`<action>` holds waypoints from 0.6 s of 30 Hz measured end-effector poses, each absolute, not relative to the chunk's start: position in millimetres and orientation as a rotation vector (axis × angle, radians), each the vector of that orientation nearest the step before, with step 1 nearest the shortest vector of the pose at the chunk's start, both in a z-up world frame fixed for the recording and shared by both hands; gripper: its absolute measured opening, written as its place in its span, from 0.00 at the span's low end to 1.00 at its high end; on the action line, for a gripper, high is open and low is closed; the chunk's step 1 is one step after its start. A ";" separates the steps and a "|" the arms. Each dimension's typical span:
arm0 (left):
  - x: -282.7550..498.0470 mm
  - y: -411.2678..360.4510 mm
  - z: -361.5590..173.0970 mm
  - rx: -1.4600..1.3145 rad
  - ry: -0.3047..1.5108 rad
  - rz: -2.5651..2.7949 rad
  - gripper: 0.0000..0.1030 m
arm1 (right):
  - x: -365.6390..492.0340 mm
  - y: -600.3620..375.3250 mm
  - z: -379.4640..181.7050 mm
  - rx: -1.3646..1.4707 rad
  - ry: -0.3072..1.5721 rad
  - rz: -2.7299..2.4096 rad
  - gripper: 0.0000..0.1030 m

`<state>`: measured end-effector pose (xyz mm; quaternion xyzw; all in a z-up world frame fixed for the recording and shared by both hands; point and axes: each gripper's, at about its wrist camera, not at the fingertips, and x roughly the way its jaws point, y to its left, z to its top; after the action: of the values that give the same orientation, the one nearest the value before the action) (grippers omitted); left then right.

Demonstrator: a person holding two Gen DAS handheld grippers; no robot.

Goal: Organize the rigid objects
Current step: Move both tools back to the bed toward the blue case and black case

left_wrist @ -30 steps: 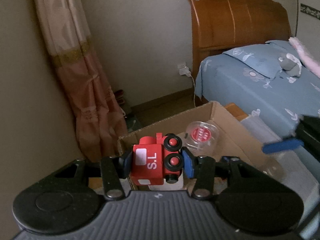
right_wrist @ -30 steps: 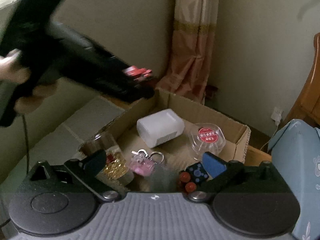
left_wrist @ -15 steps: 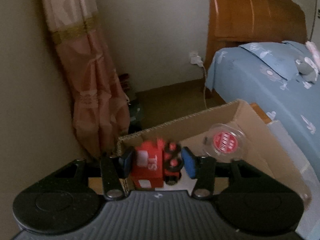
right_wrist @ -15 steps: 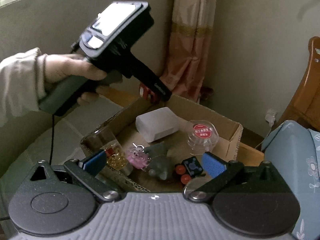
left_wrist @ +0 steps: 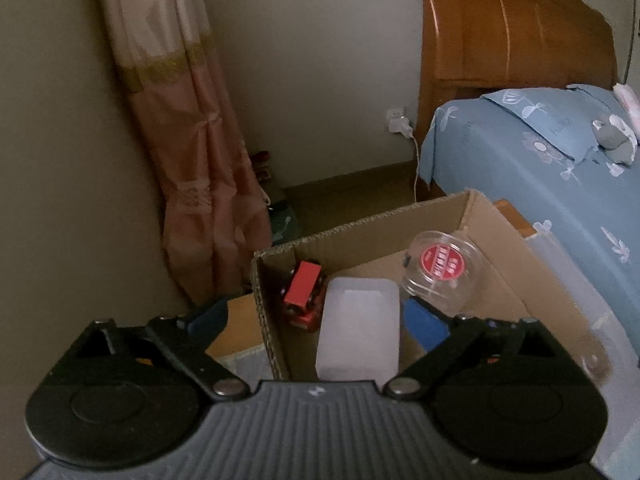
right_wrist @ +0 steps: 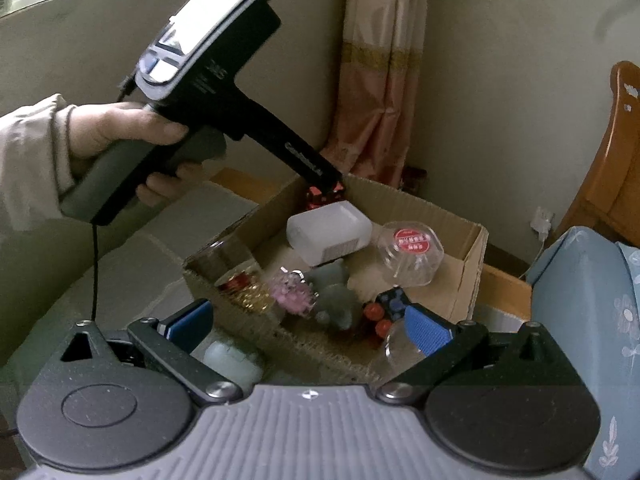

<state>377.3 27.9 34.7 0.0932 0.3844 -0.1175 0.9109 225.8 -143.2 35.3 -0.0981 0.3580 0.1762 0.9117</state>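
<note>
A red toy train (left_wrist: 304, 300) lies on its side in the far left corner of the cardboard box (left_wrist: 360, 226), beside a white translucent case (left_wrist: 360, 332). My left gripper (left_wrist: 316, 320) hangs just above it with its jaws opening wide, and the pads touch nothing. In the right wrist view a hand holds the left gripper (right_wrist: 326, 184) over that corner, where the train (right_wrist: 324, 197) shows below its tip. My right gripper (right_wrist: 306, 328) stands open and empty at the box's near wall (right_wrist: 320, 354).
The box also holds a clear round container with a red label (right_wrist: 412, 252), a jar of gold pieces (right_wrist: 240, 284), a pink keychain (right_wrist: 292, 296), a grey figure (right_wrist: 336, 304) and a dark cube with red balls (right_wrist: 388, 308). A blue bed (left_wrist: 540, 184) stands to the right and a curtain (left_wrist: 192, 160) to the left.
The left gripper opened and let go of the red train, which dropped into the box's far corner. The left gripper also sank closer to the box. The right gripper shifted slightly.
</note>
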 end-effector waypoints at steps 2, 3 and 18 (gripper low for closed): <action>369.7 28.6 38.7 0.199 0.796 -0.245 0.93 | 218.7 -142.6 35.0 -0.190 0.740 0.364 1.00; 363.6 29.1 41.2 0.198 0.792 -0.242 0.93 | 215.3 -142.1 34.7 -0.187 0.741 0.362 1.00; 246.6 26.2 53.8 0.222 0.733 -0.214 0.98 | 156.4 -147.0 -25.4 -0.099 0.760 0.224 1.00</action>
<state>246.6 26.2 53.8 0.1082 0.3569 -0.1040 0.9220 156.4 -147.0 -25.4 -0.0484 0.3699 0.1090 0.9214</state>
